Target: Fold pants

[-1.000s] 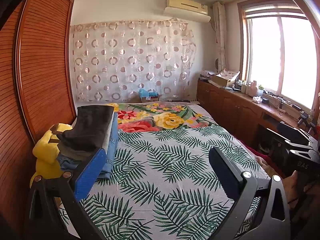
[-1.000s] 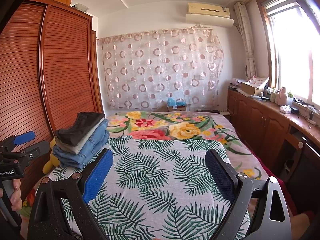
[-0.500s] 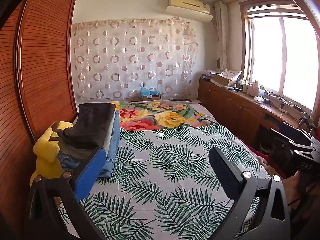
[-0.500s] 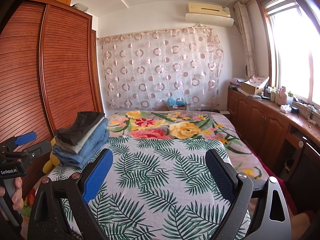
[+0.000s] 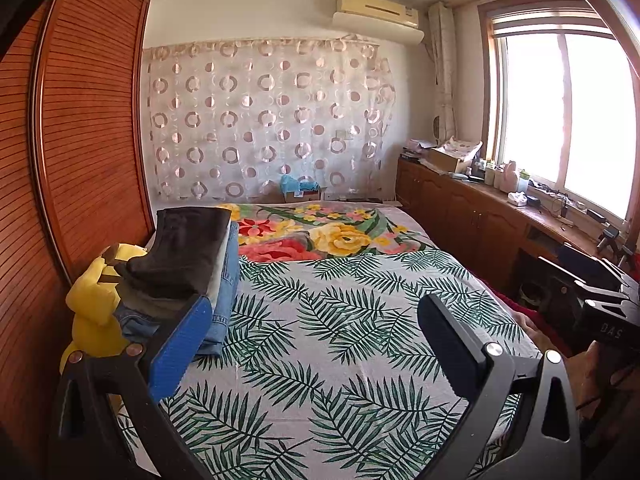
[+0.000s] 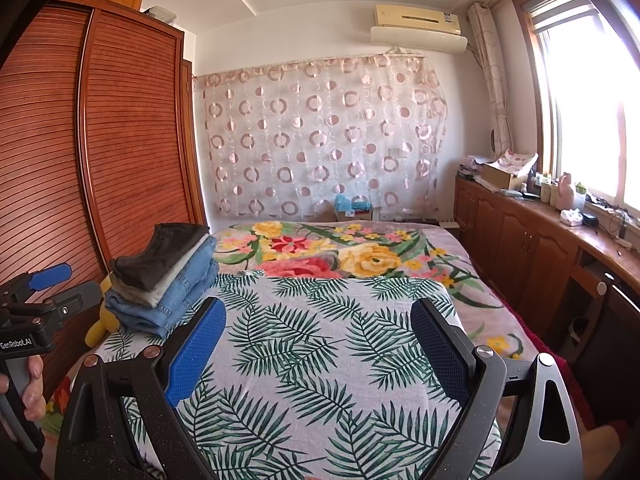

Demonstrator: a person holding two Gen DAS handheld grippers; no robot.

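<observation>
Folded pants [image 6: 168, 280] sit stacked, dark pair on top, while each hand-held gripper [image 5: 312, 332] [image 6: 316, 344] gapes empty.

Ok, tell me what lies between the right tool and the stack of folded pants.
Only bare palm-leaf bedspread separates the right tool from the folded pants stack; the right wrist view shows it plainly.
</observation>
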